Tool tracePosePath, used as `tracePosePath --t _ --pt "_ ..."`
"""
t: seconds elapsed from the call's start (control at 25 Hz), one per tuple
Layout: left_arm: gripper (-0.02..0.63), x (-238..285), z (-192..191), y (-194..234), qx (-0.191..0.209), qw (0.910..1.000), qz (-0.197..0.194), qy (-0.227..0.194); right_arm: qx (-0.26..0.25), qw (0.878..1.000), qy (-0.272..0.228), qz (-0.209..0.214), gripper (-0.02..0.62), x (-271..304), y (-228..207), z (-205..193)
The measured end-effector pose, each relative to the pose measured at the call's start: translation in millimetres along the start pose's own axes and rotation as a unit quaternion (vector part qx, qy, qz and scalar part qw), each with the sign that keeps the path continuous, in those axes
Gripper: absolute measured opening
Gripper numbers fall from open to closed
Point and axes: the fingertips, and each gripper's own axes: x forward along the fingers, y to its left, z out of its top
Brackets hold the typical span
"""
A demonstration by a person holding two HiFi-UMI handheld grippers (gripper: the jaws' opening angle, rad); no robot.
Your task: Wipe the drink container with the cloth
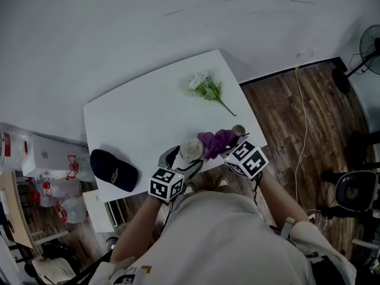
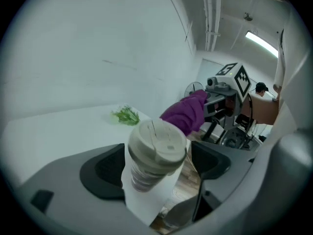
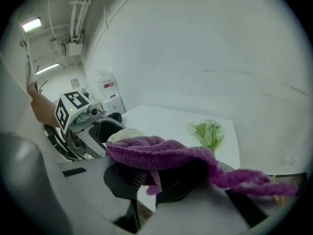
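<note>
A drink cup with a beige lid hangs tilted over the table's near edge, and my left gripper is shut on its body. In the left gripper view the cup stands between the dark pads, with floor visible below it. My right gripper is shut on a purple cloth, which lies against the cup's right side. In the right gripper view the cloth drapes over the jaws and hides most of the cup lid behind it.
On the white table lie a sprig of white flowers at the far right, a black cap at the near left corner, and a small round thing by the right edge. Bags stand left; a chair stands right.
</note>
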Motion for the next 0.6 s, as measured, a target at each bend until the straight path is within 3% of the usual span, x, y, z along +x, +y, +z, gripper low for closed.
tracePosePath --t 0.16,0.48,0.6 --pt "0.430 -22 26 10 0.010 0.9977 0.041 -0.054 0.007 0.998 -0.052 -0.024 0.052 -26 -1 35" --pt "0.430 -70 84 7 0.042 0.9915 0.050 -0.113 -0.011 0.987 -0.149 -0.059 0.052 -74 11 100" --pt "0.428 -88 113 2 0.089 0.9857 0.066 -0.127 -0.047 0.980 -0.178 -0.078 0.052 -97 22 129"
